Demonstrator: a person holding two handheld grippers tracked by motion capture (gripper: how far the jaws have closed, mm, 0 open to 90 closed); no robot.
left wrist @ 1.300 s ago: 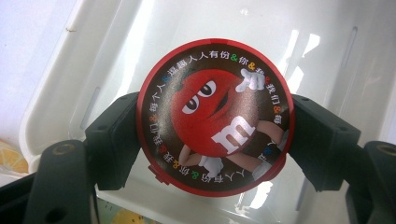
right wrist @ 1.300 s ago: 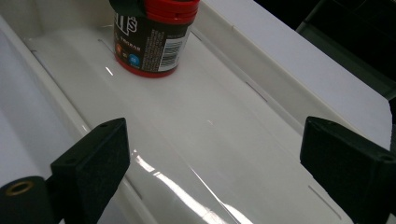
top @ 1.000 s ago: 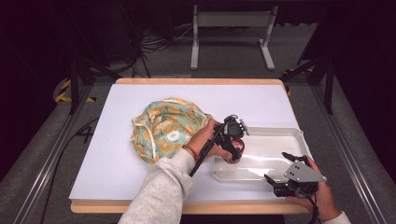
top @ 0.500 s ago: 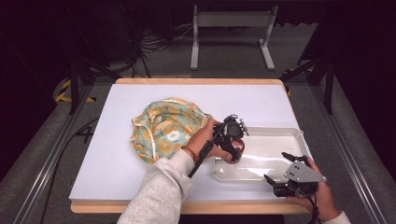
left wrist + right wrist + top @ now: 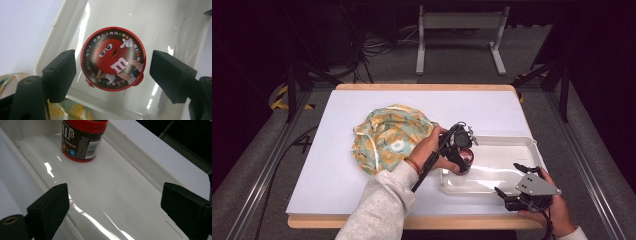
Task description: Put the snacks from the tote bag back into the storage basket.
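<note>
Red candy tub stands upright at the white tray's left end; left gripper hovers gaping above it, right gripper gapes empty; an off-centre descent could topple it.

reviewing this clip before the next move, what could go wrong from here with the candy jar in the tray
The left gripper hangs open above the candy jar with gaps on both sides; closing off-centre could tip or skid it on the glossy white tray. The jar stands near the tray's end wall, so a jaw could catch the rim. The patterned cloth lies right beside that end and might snag.
</note>
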